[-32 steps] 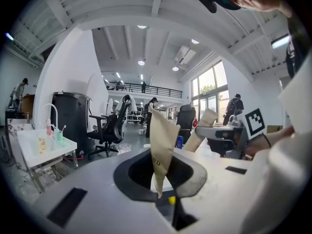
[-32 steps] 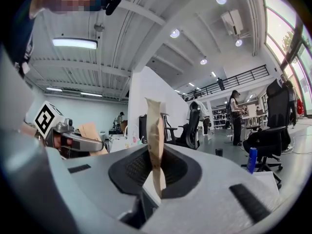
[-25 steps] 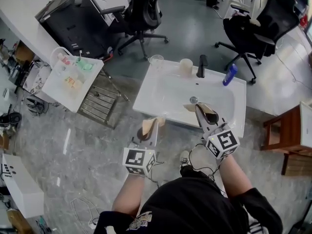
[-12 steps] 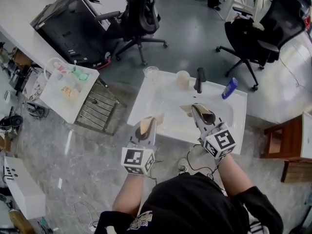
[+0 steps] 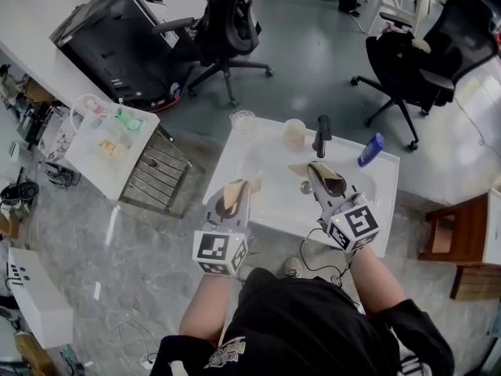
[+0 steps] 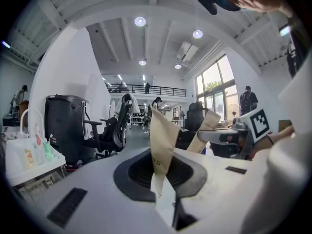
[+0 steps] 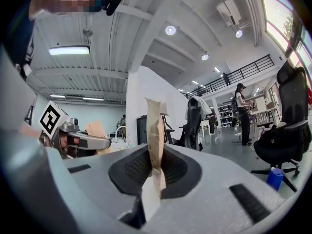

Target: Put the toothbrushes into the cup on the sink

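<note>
A white sink point(image 5: 266, 202) stands in front of me. On its back rim are a clear glass cup point(image 5: 243, 121), a beige cup point(image 5: 295, 131), a black faucet point(image 5: 321, 135) and a blue bottle point(image 5: 369, 150). My left gripper point(image 5: 239, 193) hovers over the sink's near left part, shut on a toothbrush in a tan paper sleeve point(image 6: 163, 140) that sticks up from the jaws. My right gripper point(image 5: 315, 171) is over the basin near the drain, shut on a second paper-wrapped toothbrush point(image 7: 155, 130). Both grippers are well short of the cups.
A white cart point(image 5: 109, 139) with small bottles stands left of the sink beside a metal rack point(image 5: 153, 178). Two black office chairs point(image 5: 223, 22) point(image 5: 423, 53) stand behind the sink. A wooden stool point(image 5: 462, 237) is at the right. Cables lie on the floor by my feet.
Both grippers have moved a little forward over the sink, still holding their paper-wrapped toothbrushes. The sink has come closer under me.
</note>
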{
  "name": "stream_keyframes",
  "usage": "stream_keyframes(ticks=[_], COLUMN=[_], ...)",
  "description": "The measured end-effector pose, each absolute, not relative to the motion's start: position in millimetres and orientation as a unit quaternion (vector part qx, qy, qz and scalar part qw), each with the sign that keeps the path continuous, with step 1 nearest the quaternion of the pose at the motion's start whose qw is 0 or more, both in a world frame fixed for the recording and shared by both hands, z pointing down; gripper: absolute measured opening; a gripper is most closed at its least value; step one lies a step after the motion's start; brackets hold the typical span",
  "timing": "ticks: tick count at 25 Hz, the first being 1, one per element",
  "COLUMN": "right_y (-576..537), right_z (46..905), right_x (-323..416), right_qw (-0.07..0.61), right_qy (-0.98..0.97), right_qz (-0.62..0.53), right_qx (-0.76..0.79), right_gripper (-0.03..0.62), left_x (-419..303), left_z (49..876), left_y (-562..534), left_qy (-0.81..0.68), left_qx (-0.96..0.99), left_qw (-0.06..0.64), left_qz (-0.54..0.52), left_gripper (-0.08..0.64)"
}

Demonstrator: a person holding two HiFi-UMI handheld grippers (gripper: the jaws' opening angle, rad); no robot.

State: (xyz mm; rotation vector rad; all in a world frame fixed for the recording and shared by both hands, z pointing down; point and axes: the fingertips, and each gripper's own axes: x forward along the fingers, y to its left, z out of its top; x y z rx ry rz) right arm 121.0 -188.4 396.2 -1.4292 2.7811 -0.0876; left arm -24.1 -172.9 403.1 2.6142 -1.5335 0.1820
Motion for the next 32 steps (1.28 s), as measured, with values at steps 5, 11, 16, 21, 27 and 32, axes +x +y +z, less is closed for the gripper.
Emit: stream_keyframes(ticks=[5,11,16,21,27,32], right_y=[-197.0,-211.6,-224.0,-238.8,-256.4,-268.1], right_z=[396.1,391.0,386.5,387.9,391.8,396.4], right_x=[117.1,105.0,90.4,80.3,67.9,62.3], right_qw=[0.004,0.004,0.001,0.002,-0.008,-0.018], right_qy=[0.885,0.869,0.856,0.84,0.825,0.812], right_qz=[-0.027,-0.023,-0.02,-0.023,-0.024,-0.026], right_qx=[-0.464,-0.494,-0.517,-0.542,-0.564,-0.583], right_gripper=[0.037,0.037,0.037,0.037,0.037,0.037], left_x=[-31.0,-50.3,-66.8,-78.0,-87.7,-94.3], left_z=[396.5,392.3,386.2,385.4,385.9,400.2], left_y=[-189.7,-216.9,-247.7,-276.8,-320.2,-361.1], left_qy=[-0.503,-0.482,-0.46,-0.439,-0.421,-0.414], left_qx=[0.862,0.874,0.886,0.897,0.906,0.909], left_qw=[0.048,0.043,0.036,0.031,0.017,0.017], left_qz=[0.053,0.049,0.044,0.042,0.04,0.04], left_gripper=[0.031,0.029,0.029,0.029,0.029,0.029])
